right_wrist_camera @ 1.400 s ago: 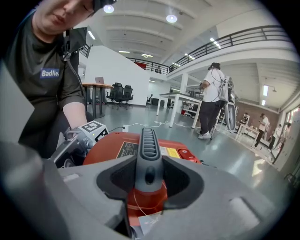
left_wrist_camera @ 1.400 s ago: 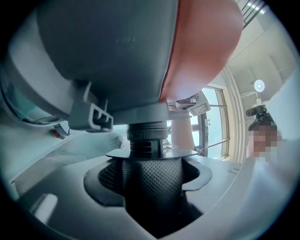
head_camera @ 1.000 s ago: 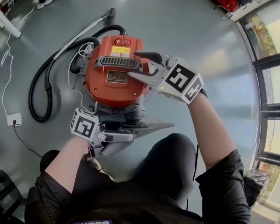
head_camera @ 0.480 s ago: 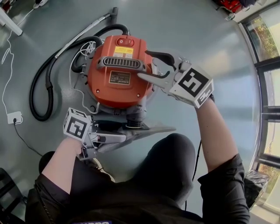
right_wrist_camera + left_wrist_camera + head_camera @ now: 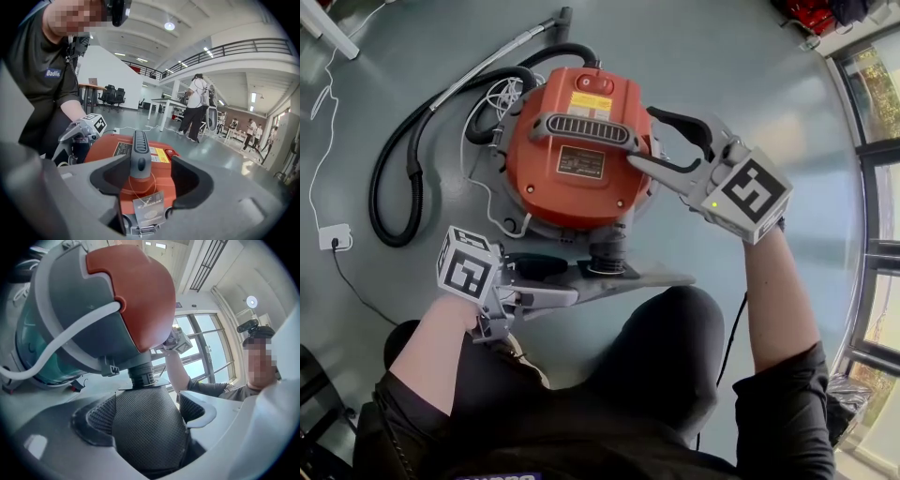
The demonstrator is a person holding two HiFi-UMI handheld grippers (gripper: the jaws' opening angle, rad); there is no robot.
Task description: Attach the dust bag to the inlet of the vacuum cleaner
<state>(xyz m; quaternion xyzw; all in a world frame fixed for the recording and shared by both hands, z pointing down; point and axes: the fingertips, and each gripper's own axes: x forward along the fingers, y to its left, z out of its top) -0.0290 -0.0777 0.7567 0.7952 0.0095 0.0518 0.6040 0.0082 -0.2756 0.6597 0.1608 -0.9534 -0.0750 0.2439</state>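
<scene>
Two handheld grippers work around an orange vacuum cleaner (image 5: 577,178) standing on the grey floor (image 5: 769,84). The dust bag (image 5: 647,278), grey mesh fabric, lies flat at the vacuum's near side, by the person's knees. Its flat collar sits at the mouth of the inlet (image 5: 607,255), a short ribbed grey spout low on the housing; whether it is fully seated I cannot tell. The left gripper (image 5: 572,281) is level with that inlet. Its jaws are closing, and the bag's fabric fills the gap between them and lies against the pads. The right gripper (image 5: 642,134) sits beside the vacuum's top, jaws spread wide on either side of the grey carry handle (image 5: 581,128), with clear space on both sides and nothing grasped. A paper tag (image 5: 147,204) hangs on a string from that handle. A black hose (image 5: 394,187) coils on the vacuum's side away from the right gripper.
</scene>
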